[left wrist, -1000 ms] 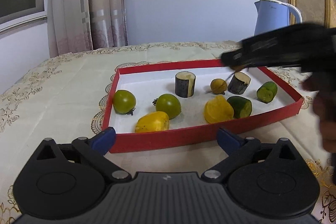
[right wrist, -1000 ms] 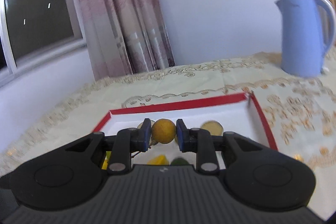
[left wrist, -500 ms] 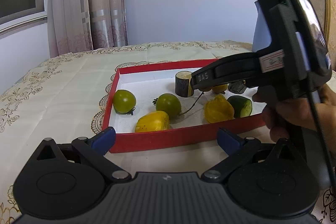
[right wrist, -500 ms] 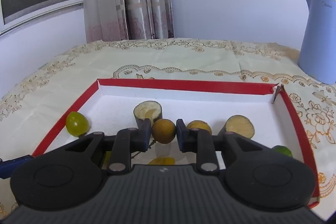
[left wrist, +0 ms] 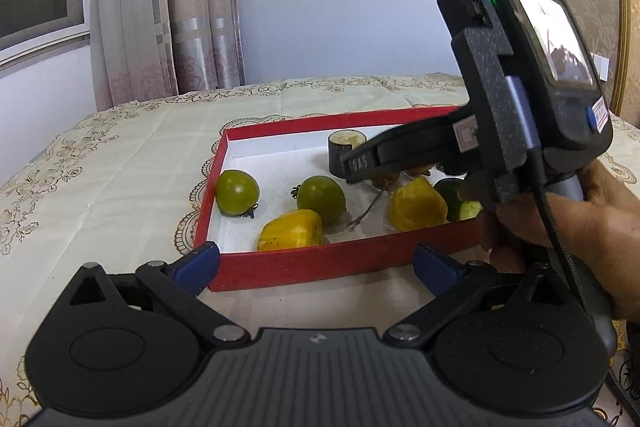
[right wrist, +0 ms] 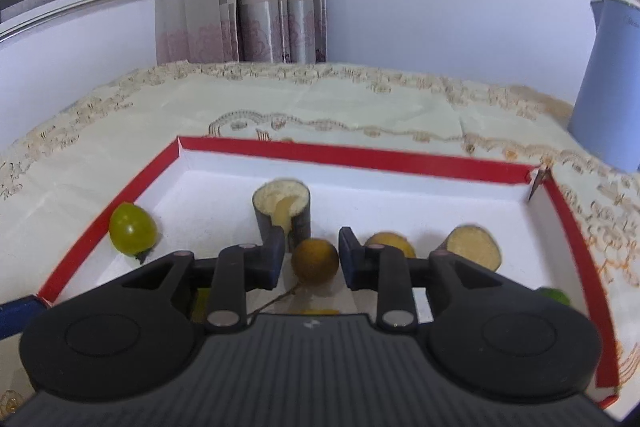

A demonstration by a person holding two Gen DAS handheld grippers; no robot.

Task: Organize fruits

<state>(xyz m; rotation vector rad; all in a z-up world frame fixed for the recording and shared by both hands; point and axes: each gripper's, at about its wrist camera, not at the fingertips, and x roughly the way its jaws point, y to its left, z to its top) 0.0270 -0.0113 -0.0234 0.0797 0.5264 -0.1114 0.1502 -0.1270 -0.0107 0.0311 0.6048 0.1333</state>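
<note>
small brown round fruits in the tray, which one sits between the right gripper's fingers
The stemmed brown fruit, in front of the dark cut cylinder. The right gripper is opening around it; the other brown fruit lies outside.

Left wrist camera faces the red tray (left wrist: 296, 269) from outside its near edge; right wrist camera looks closely over the same tray (right wrist: 360, 157).

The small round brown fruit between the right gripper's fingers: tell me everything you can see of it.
The small round brown fruit is dull orange-brown with a matte skin and a thin dry stem trailing below it. It sits low inside the red-rimmed tray, just in front of the dark cut cylinder. The right gripper straddles it and its jaws are opening: a narrow gap shows on each side, so neither pad presses it. Whether it rests on the tray floor cannot be told.
</note>
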